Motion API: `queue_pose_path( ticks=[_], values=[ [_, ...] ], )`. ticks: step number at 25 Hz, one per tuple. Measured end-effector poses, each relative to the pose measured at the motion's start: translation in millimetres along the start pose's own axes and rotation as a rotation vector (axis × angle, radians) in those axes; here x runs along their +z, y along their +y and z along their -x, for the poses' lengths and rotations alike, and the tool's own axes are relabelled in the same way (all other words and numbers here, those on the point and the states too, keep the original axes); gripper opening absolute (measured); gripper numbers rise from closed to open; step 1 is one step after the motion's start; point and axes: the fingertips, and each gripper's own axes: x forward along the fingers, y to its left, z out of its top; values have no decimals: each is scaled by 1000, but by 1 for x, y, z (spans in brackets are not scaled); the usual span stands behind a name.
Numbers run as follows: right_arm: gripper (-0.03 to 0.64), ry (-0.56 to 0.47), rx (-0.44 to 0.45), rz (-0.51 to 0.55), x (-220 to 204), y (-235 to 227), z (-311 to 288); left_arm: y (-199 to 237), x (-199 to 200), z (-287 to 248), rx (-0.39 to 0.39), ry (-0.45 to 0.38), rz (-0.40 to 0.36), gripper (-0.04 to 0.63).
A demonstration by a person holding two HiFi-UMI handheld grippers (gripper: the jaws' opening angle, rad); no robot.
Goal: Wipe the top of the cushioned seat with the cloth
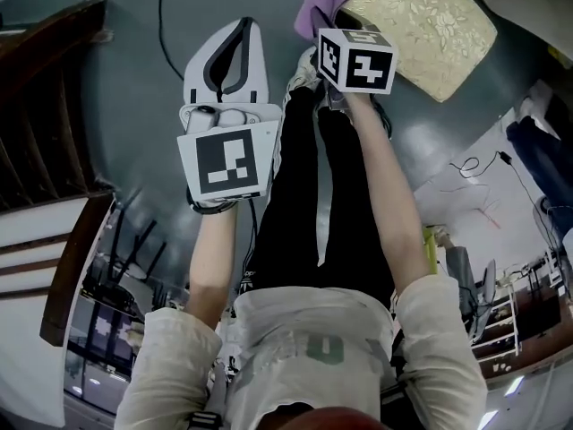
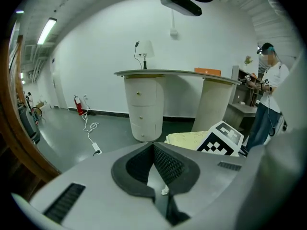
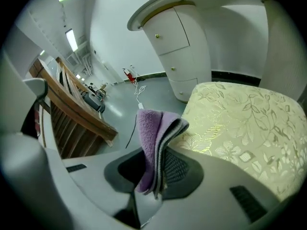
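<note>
The cushioned seat [image 1: 421,25] has a pale yellow floral top and sits at the upper right of the head view; it fills the right half of the right gripper view [image 3: 244,123]. My right gripper [image 3: 158,164] is shut on a folded purple cloth [image 3: 156,138], which sticks up between the jaws just left of the seat's near edge. In the head view the cloth [image 1: 315,5] shows beyond the right gripper's marker cube [image 1: 356,59]. My left gripper [image 1: 228,56] hangs over the floor to the left, jaws together and holding nothing [image 2: 154,169].
A white round-fronted counter [image 2: 144,107] stands behind the seat. A dark wooden stair rail [image 1: 45,106] runs along the left. A cable [image 2: 91,133] lies on the grey floor. Another person [image 2: 268,95] stands at the far right.
</note>
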Motion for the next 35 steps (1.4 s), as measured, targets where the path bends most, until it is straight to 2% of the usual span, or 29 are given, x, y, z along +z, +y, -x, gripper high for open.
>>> queue_pose_path(
  ticks=[4,12,20,25,35],
  values=[
    [91,-7,11,-43,3,-7,-4,2,1,-3,-8,-3,43,6],
    [91,2,8,-40,-1,-7,0,-3,6,-5,-17,5,17,6],
    [91,-16,-11,-47,-6,-26,28,-38,26,-16,-95,-9,-46,6],
    [91,-25,-71,-81,-21,-63,55,-76,37,-27,-163,-27,-91,6],
    [91,-1,-224,-119,-76,-169,131,-157,51,-36,-322,-31,-191,6]
  ],
)
